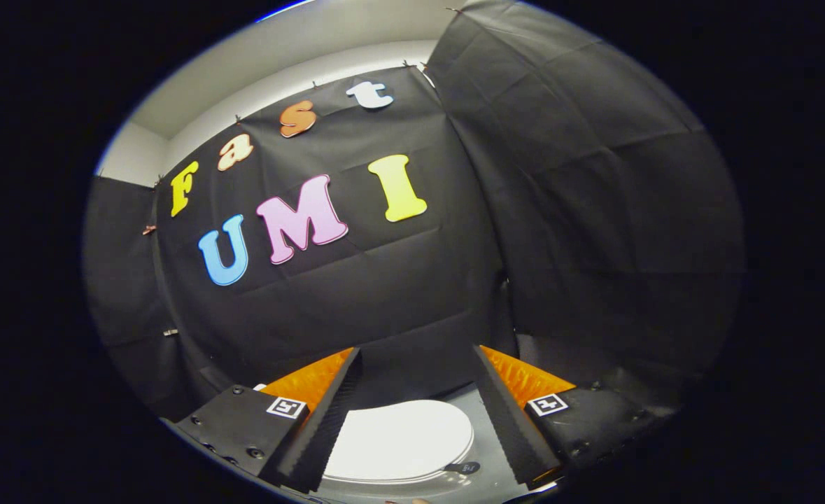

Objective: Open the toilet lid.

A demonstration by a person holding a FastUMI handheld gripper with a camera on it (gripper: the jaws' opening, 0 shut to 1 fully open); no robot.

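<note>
The white toilet lid (398,437) lies flat and closed, low between my two fingers and below them. My gripper (418,360) is open, its black ribbed fingers (328,420) spread wide with orange backing, holding nothing. The fingers hang above the lid and do not touch it. A small dark tab (462,467) sits at the lid's near right edge. The toilet's body below the lid is hidden.
Black cloth walls (580,231) enclose the booth ahead and to the right, meeting in a corner beyond the right finger. A grey surface (485,437) lies around the lid. A white ceiling strip (300,63) runs above the cloth.
</note>
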